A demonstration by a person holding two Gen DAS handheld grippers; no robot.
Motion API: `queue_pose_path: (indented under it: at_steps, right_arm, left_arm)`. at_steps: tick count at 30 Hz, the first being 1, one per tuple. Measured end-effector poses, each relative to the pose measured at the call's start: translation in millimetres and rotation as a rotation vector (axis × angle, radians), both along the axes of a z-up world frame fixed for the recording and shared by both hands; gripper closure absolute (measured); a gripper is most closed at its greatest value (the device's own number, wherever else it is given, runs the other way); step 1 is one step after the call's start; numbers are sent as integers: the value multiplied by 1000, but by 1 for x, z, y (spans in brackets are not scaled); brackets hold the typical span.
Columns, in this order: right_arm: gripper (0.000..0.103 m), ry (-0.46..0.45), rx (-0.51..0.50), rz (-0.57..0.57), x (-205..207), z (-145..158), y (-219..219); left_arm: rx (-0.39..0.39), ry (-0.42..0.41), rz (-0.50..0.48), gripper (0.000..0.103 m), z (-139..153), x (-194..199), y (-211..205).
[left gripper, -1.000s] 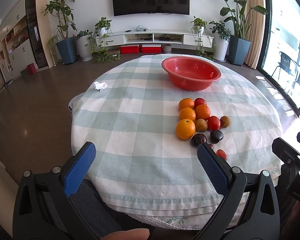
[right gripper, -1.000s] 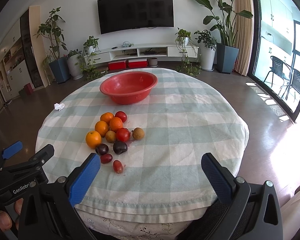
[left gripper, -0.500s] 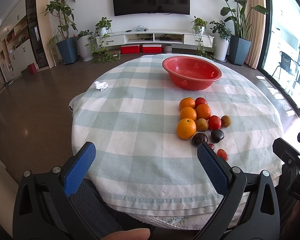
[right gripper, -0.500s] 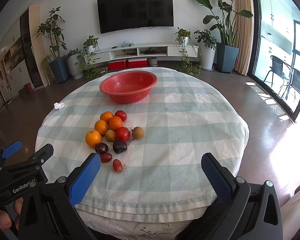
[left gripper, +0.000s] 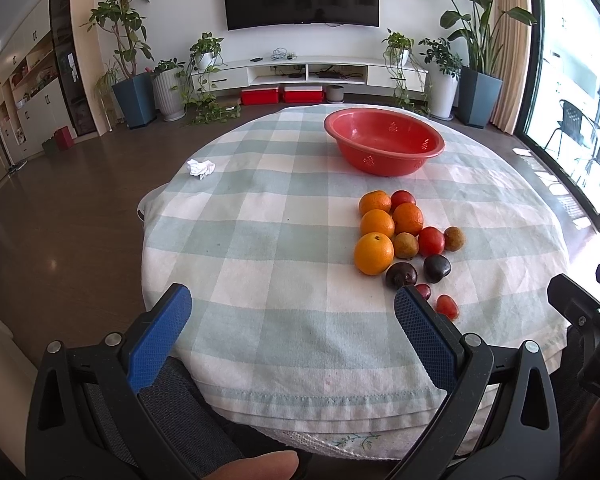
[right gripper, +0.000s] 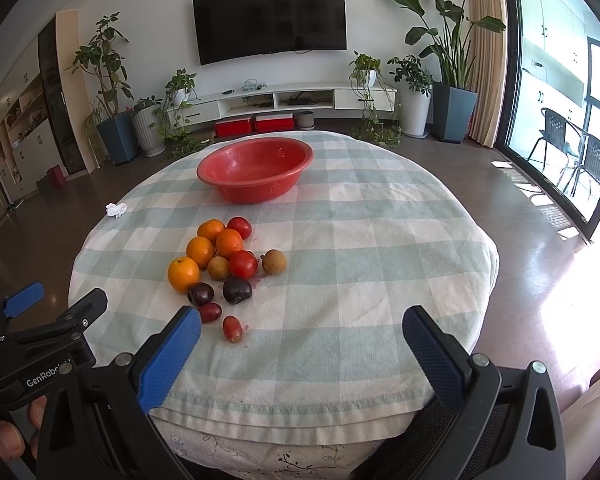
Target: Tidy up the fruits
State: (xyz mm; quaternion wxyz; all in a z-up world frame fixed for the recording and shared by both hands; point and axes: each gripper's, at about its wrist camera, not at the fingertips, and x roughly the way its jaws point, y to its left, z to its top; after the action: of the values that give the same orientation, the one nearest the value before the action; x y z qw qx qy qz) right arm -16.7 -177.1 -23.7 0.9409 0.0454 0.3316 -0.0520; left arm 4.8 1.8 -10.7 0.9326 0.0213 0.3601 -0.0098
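A cluster of fruit lies on the checked tablecloth: several oranges (left gripper: 373,253) (right gripper: 183,274), red tomatoes (left gripper: 431,241) (right gripper: 243,264), brown longans (right gripper: 274,262), dark plums (left gripper: 437,268) (right gripper: 237,290) and small red grapes (left gripper: 447,306) (right gripper: 232,328). An empty red bowl (left gripper: 384,141) (right gripper: 255,169) stands beyond the fruit. My left gripper (left gripper: 292,312) is open and empty over the near table edge, left of the fruit. My right gripper (right gripper: 300,330) is open and empty over the near edge, right of the fruit.
A crumpled white tissue (left gripper: 200,168) (right gripper: 116,209) lies at the table's left edge. The round table (right gripper: 380,240) is covered by a green and white cloth. Potted plants, a TV unit and a glass door stand around the room.
Both grippers have drifted slightly forward toward the table. Nothing was taken hold of, and the fruit has not moved.
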Motion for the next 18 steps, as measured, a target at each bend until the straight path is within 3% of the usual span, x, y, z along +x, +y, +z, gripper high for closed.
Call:
queue_pose_path:
  at_steps: [4, 8, 11, 12, 15, 18]
  right_arm:
    - [0, 1, 98, 37, -1, -9, -12]
    - [0, 6, 199, 62, 0, -18, -26]
    - [0, 10, 223, 83, 2, -25, -30]
    - [0, 12, 220, 95, 2, -28, -30]
    - [0, 0, 220, 120, 2, -31, -30]
    - [0, 23, 236, 162, 9, -32, -32]
  left_arm:
    - [-45, -10, -19, 0, -4, -1, 11]
    - [-218, 44, -234, 0, -15, 4, 26]
    - [-138, 8, -324, 0, -23, -1, 19]
    - [-117, 33, -335, 0, -27, 0, 17]
    - [-130, 282, -328, 0, -50, 22, 15]
    - [-128, 299, -291, 0, -53, 39, 25]
